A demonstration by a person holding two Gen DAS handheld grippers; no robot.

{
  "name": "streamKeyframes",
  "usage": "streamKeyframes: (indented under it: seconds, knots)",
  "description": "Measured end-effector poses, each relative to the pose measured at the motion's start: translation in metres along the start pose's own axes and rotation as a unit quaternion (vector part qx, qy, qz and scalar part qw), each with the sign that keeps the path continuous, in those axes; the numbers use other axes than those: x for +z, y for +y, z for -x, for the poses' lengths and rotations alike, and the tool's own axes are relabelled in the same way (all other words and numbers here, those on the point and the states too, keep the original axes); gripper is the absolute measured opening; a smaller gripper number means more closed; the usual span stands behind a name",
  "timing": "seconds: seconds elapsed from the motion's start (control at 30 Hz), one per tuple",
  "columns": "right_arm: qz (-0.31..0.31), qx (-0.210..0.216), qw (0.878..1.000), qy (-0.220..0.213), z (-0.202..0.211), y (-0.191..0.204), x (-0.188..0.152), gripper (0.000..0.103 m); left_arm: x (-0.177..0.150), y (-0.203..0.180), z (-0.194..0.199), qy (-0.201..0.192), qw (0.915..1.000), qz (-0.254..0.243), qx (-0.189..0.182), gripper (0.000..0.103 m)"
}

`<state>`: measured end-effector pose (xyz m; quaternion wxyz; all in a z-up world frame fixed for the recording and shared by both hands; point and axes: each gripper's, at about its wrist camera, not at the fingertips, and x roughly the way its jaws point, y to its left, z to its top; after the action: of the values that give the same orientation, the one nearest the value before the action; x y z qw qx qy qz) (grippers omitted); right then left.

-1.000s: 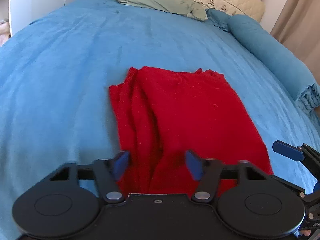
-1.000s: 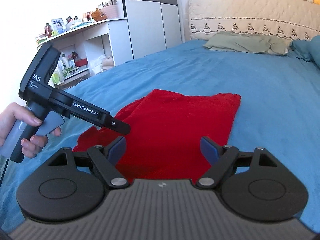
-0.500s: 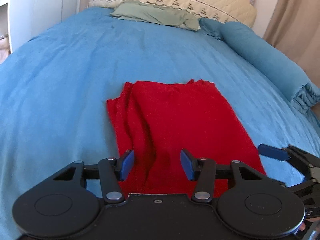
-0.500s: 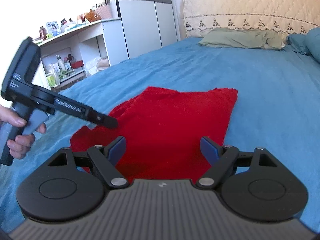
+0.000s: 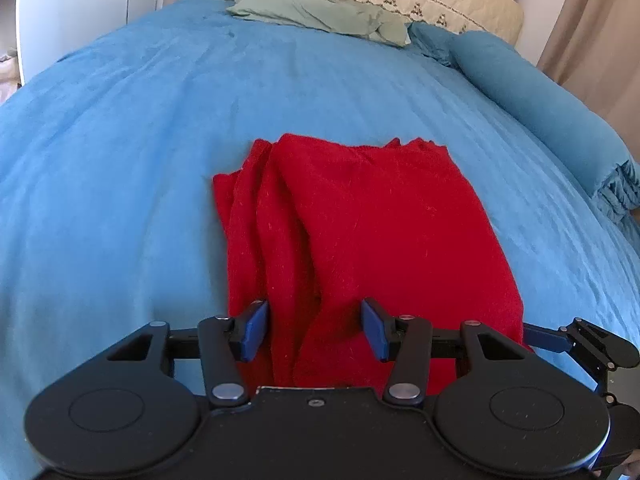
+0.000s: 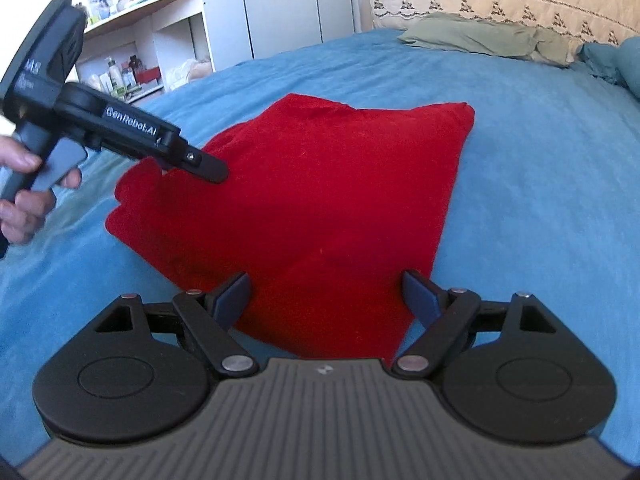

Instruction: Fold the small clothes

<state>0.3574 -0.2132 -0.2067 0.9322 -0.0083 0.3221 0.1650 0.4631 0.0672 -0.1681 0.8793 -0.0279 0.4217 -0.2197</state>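
Blue bed (image 5: 120,160) | both grippers angled down (apart) over red garment (image 5: 380,232)

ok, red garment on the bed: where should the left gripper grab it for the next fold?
Probably the near hem of the red garment, at its ridged left corner, coming from the near edge. It lies flat; the left gripper already straddles that hem, open.

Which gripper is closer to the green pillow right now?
Neither clearly: left gripper and right gripper both hover at the red garment's near edge, far from the green pillow.
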Motion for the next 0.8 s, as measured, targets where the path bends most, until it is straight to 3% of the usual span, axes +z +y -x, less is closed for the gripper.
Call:
streamKeyframes:
  seconds: [0.07,0.13,0.3,0.57,0.63,0.7,0.8]
  knots:
    - [-0.001,0.002,1.000,0.001,0.001,-0.001,0.002,0.099,0.001,-0.002,0.001,-0.001,0.9999,-0.006,-0.008,0.031]
    - [-0.001,0.002,1.000,-0.001,0.002,0.000,0.004,0.099,0.002,-0.008,-0.001,0.001,0.9998,-0.018,-0.006,0.021]
    - [-0.019,0.004,1.000,-0.012,0.007,-0.001,0.010,0.099,0.002,-0.025,-0.002,0.001,0.9973,-0.068,0.028,0.011]
    - [-0.018,0.016,0.999,-0.047,0.024,0.003,0.034,0.099,0.009,-0.023,0.034,-0.039,0.9925,-0.092,0.070,0.011]
    - [-0.017,0.022,0.998,-0.051,0.027,0.004,0.040,0.099,0.001,-0.014,0.034,-0.035,0.9921,-0.087,0.084,0.011]
    - [-0.017,0.026,0.998,-0.055,0.028,0.007,0.042,0.099,-0.008,-0.001,0.027,-0.023,0.9950,-0.065,0.072,0.012]
    - [-0.019,0.032,0.998,-0.049,0.025,0.010,0.042,0.099,-0.019,0.005,0.017,-0.023,0.9938,-0.064,0.088,0.045]
